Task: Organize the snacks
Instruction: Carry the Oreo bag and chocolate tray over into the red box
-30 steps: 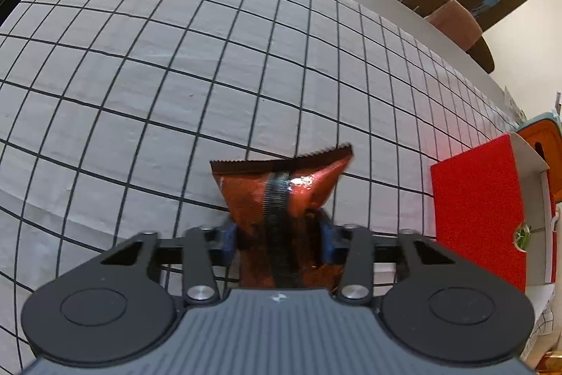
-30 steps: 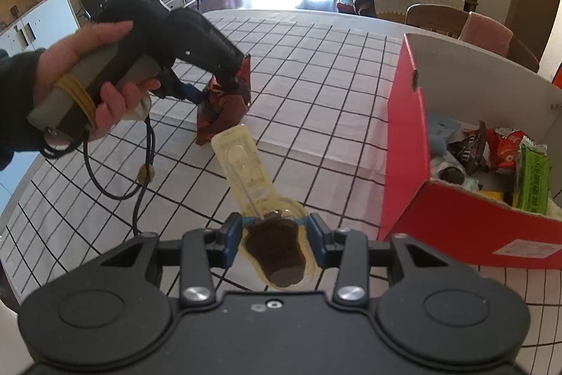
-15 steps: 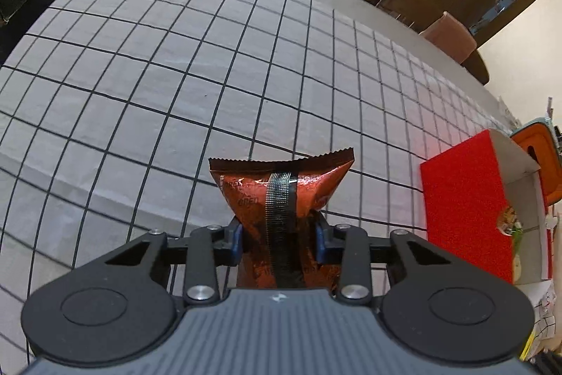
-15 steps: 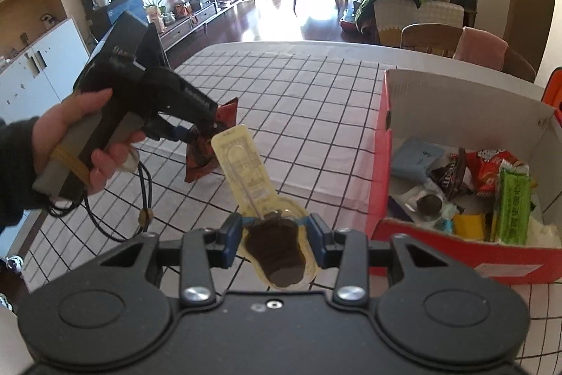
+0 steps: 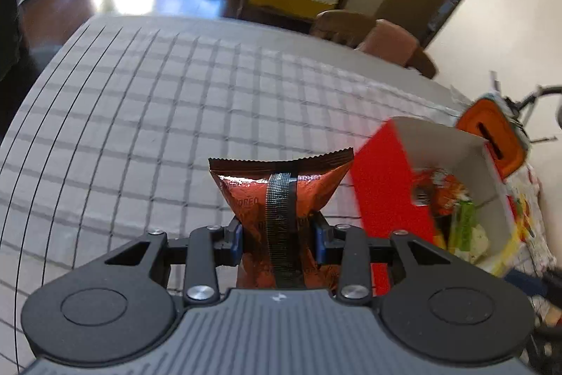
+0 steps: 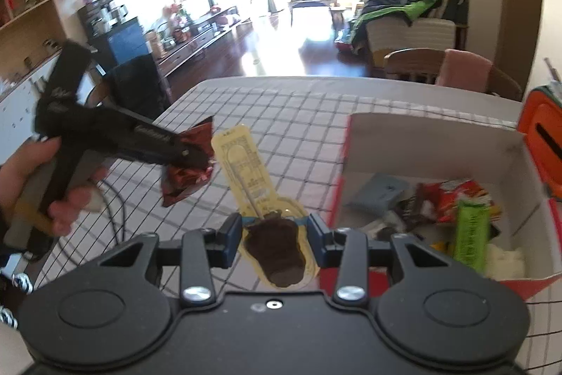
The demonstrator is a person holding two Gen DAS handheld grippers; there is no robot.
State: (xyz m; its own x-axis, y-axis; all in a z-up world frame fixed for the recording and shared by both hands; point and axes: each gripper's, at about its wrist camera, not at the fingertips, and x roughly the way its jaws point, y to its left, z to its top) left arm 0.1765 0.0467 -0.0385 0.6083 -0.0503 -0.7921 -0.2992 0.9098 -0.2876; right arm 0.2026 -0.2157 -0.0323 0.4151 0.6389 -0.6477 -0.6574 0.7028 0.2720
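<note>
My left gripper (image 5: 277,234) is shut on a dark red foil snack bag (image 5: 281,185) and holds it in the air above the checked tablecloth (image 5: 147,115). The bag (image 6: 186,180) and the left gripper (image 6: 196,159) also show in the right wrist view. My right gripper (image 6: 275,236) is shut on a clear-wrapped chocolate lollipop (image 6: 274,241), held just left of the red snack box (image 6: 432,136). The red snack box (image 5: 383,185) lies to the right in the left wrist view, with several snacks inside.
An orange container (image 6: 544,136) stands behind the box at the right. Chairs (image 6: 453,72) stand at the table's far edge. The person's left hand (image 6: 31,178) and a cable are at the left.
Both grippers have risen and moved toward the red box with their snacks still gripped. The box now shows its inside in the left wrist view.
</note>
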